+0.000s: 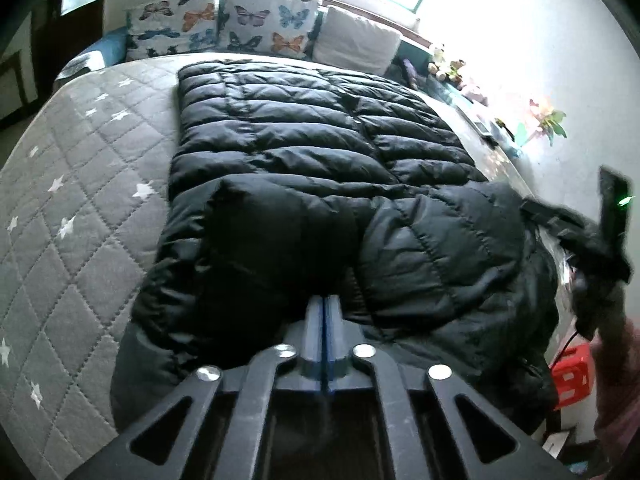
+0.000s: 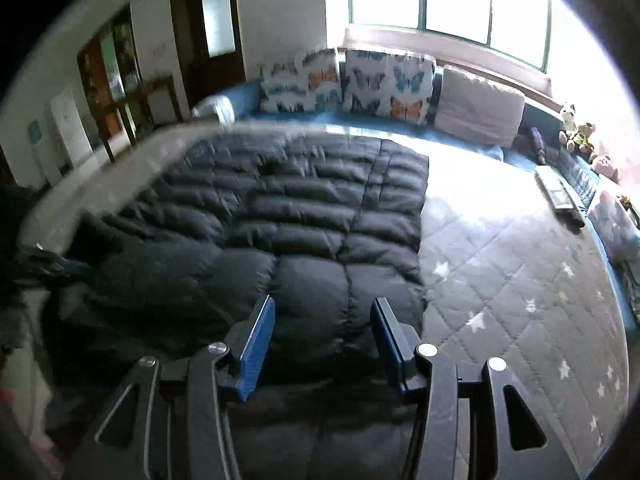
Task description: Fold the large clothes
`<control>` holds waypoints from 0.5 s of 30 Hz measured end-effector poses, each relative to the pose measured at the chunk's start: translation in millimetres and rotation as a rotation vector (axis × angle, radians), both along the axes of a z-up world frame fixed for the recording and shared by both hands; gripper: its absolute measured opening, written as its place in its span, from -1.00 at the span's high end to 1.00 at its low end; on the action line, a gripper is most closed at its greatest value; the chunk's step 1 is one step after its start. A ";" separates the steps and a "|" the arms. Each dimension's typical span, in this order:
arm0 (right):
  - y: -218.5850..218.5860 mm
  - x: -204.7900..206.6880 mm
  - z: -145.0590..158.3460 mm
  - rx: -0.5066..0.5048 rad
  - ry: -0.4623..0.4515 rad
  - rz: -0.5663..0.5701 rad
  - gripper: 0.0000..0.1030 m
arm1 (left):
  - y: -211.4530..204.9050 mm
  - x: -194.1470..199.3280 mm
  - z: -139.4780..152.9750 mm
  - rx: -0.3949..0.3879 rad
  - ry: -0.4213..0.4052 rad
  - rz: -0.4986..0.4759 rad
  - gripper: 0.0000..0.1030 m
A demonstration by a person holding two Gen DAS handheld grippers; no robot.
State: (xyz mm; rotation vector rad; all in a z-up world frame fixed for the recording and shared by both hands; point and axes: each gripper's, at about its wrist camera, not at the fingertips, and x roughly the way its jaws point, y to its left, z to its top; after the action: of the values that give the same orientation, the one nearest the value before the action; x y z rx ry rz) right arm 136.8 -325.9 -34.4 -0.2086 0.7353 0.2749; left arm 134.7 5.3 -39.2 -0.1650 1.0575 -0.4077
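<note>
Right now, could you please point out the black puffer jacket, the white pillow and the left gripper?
black puffer jacket (image 1: 320, 136): left wrist view, quilted middle panel.
white pillow (image 2: 478, 110): right wrist view, centre of its face.
left gripper (image 1: 324, 300): left wrist view, the closed fingertips.

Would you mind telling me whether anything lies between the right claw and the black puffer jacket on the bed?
Nothing visible does. The right claw hangs open directly over the near end of the black puffer jacket, with only jacket fabric showing between its blue pads. The remote lies well off toward the far right edge of the bed.
</note>
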 end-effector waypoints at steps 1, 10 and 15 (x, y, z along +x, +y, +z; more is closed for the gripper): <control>-1.0 3.6 -12.1 0.006 0.012 -0.004 -0.05 | 5.7 0.7 -0.7 -0.032 0.001 0.015 0.91; 10.7 -21.2 21.4 -0.031 -0.045 0.011 -0.05 | 3.3 -4.2 32.0 -0.026 -0.045 0.041 0.92; 38.0 -40.5 35.8 0.012 -0.057 0.128 -0.07 | 13.4 -6.8 69.0 0.068 -0.206 0.096 0.64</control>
State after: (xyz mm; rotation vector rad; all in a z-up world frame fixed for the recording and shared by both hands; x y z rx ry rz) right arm 96.3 -288.0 1.5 -0.2516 0.6643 0.3937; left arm 127.9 18.8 29.8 -0.1098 0.8557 -0.2950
